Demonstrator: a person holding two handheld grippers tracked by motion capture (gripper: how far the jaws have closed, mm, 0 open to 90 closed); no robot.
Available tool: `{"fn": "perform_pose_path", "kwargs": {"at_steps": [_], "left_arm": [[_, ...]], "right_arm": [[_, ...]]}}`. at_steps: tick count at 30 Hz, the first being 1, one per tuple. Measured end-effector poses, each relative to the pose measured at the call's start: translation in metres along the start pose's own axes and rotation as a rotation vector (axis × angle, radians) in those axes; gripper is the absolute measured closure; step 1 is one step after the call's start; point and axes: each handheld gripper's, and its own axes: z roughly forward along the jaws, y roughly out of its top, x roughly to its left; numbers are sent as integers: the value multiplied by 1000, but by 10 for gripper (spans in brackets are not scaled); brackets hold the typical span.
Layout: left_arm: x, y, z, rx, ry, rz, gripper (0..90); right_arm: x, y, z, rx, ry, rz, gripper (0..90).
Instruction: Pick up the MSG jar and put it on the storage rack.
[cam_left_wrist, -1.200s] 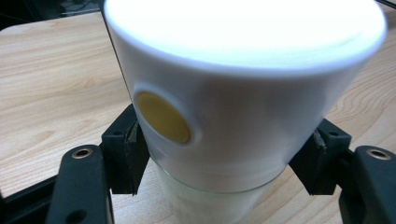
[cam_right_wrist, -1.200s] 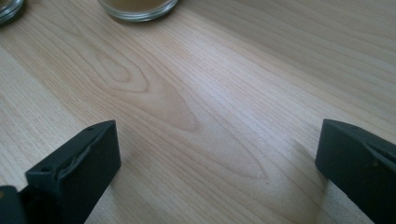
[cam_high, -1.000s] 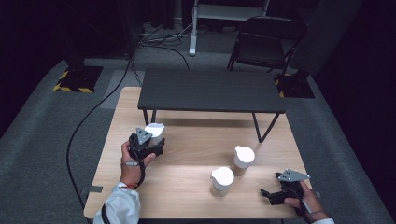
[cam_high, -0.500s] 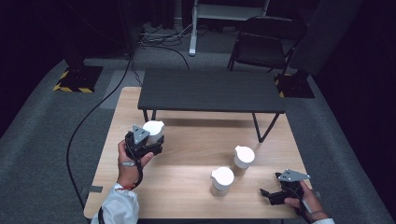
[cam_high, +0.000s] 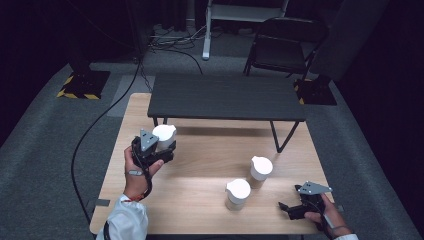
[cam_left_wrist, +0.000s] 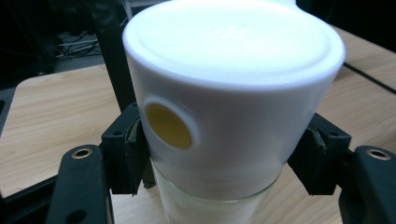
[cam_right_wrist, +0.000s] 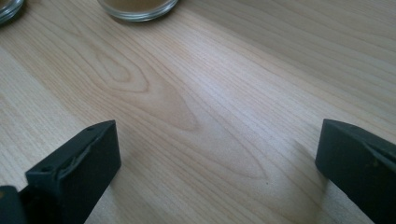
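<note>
A glass jar with a white lid (cam_high: 164, 135) hangs above the left part of the wooden table (cam_high: 200, 170). My left gripper (cam_high: 156, 151) is shut on it. In the left gripper view both black pads (cam_left_wrist: 133, 149) press on the sides of the white lid (cam_left_wrist: 233, 70), which bears a yellow round spot, and clear glass shows below it. My right gripper (cam_high: 289, 209) lies low at the table's front right corner. Its jaws stand wide open over bare wood (cam_right_wrist: 215, 158).
Two more white-lidded jars (cam_high: 261, 170) (cam_high: 238, 192) stand right of centre, left of my right gripper; one's glass base (cam_right_wrist: 137, 7) shows in the right gripper view. A low black bench (cam_high: 225, 97) spans the table's far side. A chair (cam_high: 285, 45) stands behind it.
My left hand has raised the jar a little off the table. The right hand and the two other jars have kept still.
</note>
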Motion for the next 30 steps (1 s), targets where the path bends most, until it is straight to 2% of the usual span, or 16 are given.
{"fn": "perform_pose_path", "kwargs": {"at_steps": [8, 19, 30], "left_arm": [[-4, 12, -8, -30, -4, 5, 301], [-7, 31, -20, -68, -29, 12, 301], [-11, 43, -27, -95, -28, 15, 301]], "right_arm": [[0, 0, 0, 0, 0, 0, 0], [0, 0, 0, 0, 0, 0, 0], [0, 0, 0, 0, 0, 0, 0]]}}
